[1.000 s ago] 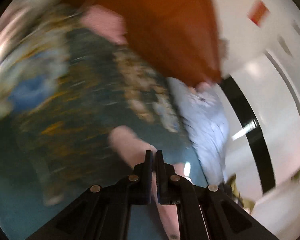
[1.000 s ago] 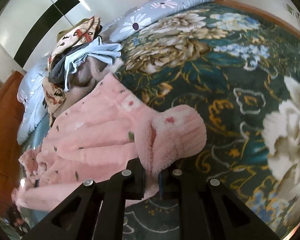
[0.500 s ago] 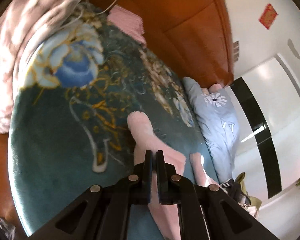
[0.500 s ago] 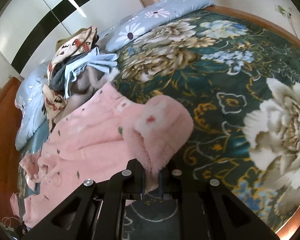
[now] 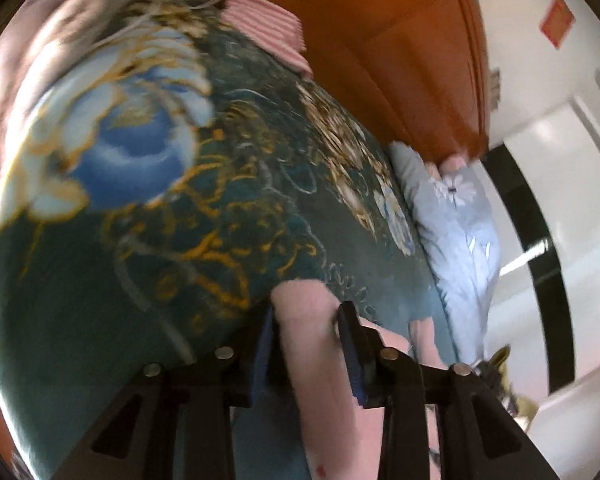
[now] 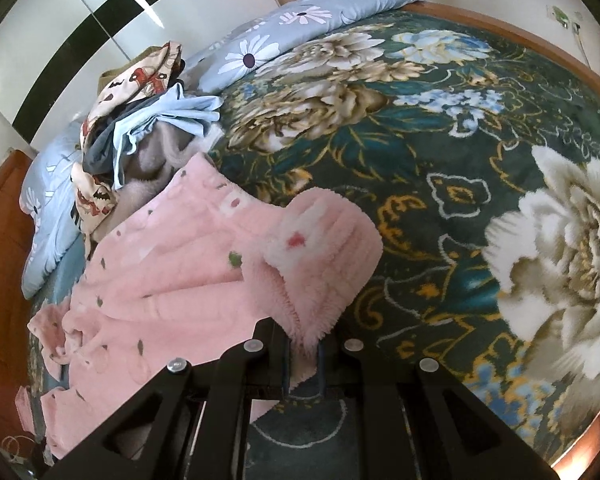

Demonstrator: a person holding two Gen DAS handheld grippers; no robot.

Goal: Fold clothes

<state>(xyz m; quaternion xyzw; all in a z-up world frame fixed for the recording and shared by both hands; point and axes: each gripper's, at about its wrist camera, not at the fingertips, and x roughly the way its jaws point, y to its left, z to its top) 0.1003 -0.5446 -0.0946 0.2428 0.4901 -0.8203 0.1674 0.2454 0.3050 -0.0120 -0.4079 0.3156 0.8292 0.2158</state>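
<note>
A fluffy pink garment (image 6: 172,272) with small dots lies spread on the dark green floral blanket (image 6: 420,160). My right gripper (image 6: 302,344) is shut on a folded-over fuzzy edge of it, lifted slightly off the bed. In the left wrist view a narrow pink part of the garment (image 5: 312,360) runs between the fingers of my left gripper (image 5: 306,320). Its jaws are opening, and the fabric lies loose between them on the blanket (image 5: 140,280).
A heap of mixed clothes (image 6: 140,120) sits beyond the pink garment. A light blue daisy quilt (image 6: 300,28) lines the bed's far side, by a white wardrobe (image 6: 80,20). A wooden headboard (image 5: 380,40) and a folded pink striped cloth (image 5: 264,28) stand ahead of the left gripper.
The left gripper's jaws went from shut to spread apart, and it sank closer to the bed with the pink fabric now between the fingers. The right gripper kept its hold and barely moved.
</note>
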